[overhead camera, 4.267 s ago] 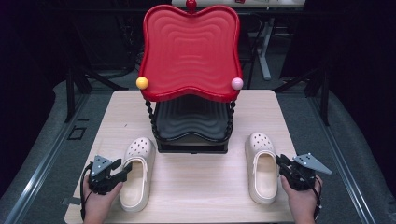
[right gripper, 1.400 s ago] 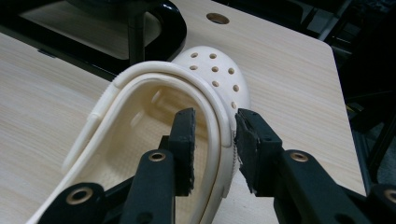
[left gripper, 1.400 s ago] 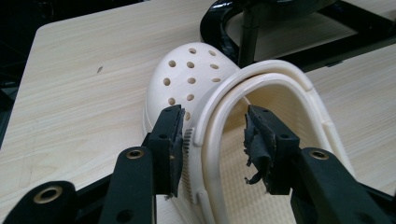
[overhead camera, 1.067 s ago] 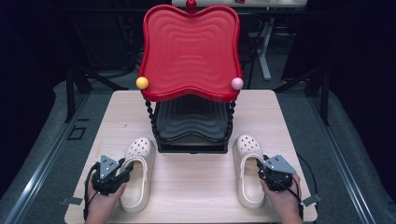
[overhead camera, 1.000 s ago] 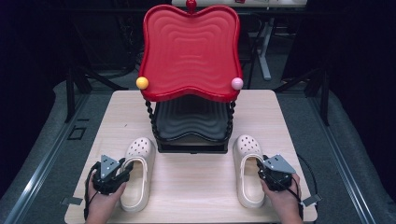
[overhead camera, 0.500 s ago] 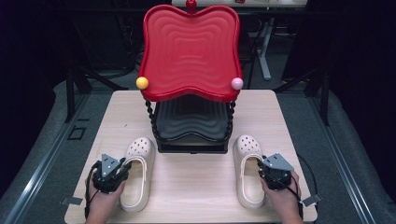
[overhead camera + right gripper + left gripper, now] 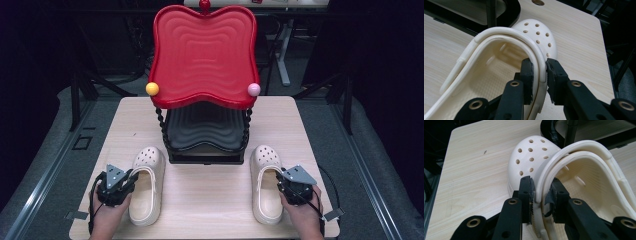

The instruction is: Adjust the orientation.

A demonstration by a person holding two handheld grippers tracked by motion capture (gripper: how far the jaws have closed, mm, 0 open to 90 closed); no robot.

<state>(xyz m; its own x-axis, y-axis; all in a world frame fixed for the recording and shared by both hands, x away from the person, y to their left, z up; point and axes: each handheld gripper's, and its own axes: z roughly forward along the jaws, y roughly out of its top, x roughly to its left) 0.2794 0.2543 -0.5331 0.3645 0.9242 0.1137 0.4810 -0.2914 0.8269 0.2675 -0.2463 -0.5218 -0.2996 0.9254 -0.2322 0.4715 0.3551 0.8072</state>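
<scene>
Two cream clogs lie on the wooden table (image 7: 210, 200), toes toward the rack. My left gripper (image 7: 131, 181) (image 7: 541, 187) holds the left clog (image 7: 147, 187) (image 7: 531, 160). Its jaws have just been closing and now pinch the outer side wall and folded strap. My right gripper (image 7: 280, 181) (image 7: 539, 66) holds the right clog (image 7: 265, 185) (image 7: 536, 32). Its jaws have also just been closing, and the pads press on that clog's outer wall and strap. Both clogs rest flat on the table.
A two-level rack stands mid-table behind the clogs: a red wavy tray (image 7: 202, 55) on top and a black tray (image 7: 205, 130) below. A yellow ball (image 7: 152, 88) and a pink ball (image 7: 254, 89) cap its front corners. Bare tabletop lies between the clogs.
Since the oldest frame both hands have come in onto the clogs' outer sides, and the right clog has shifted a little left. Over the last second hands and clogs stay put.
</scene>
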